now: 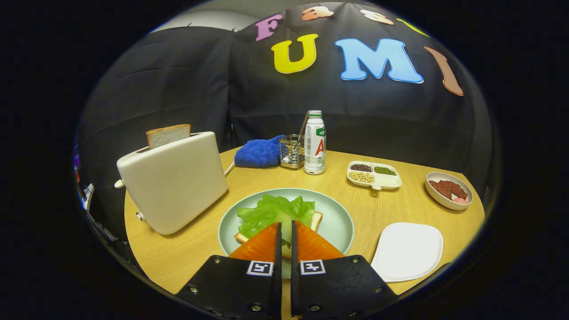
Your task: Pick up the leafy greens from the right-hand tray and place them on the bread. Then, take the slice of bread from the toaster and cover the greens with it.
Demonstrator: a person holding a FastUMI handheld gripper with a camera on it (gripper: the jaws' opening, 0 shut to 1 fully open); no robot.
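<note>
Leafy greens [274,212] lie on the bread [316,220] in the green plate [340,222], just ahead of the tool [286,227]. The tool's fingers stand nearly together, a narrow gap between them, holding nothing. An empty white tray [408,251] sits at the worktop's [186,253] right front edge. The toaster [173,182] stands at the left edge with a bread slice [168,134] upright in its slot. Toward the far edge are a blue cloth [258,153], a wire holder [292,151], a bottle [314,143], a divided dish [374,175] and a bowl [448,190].
</note>
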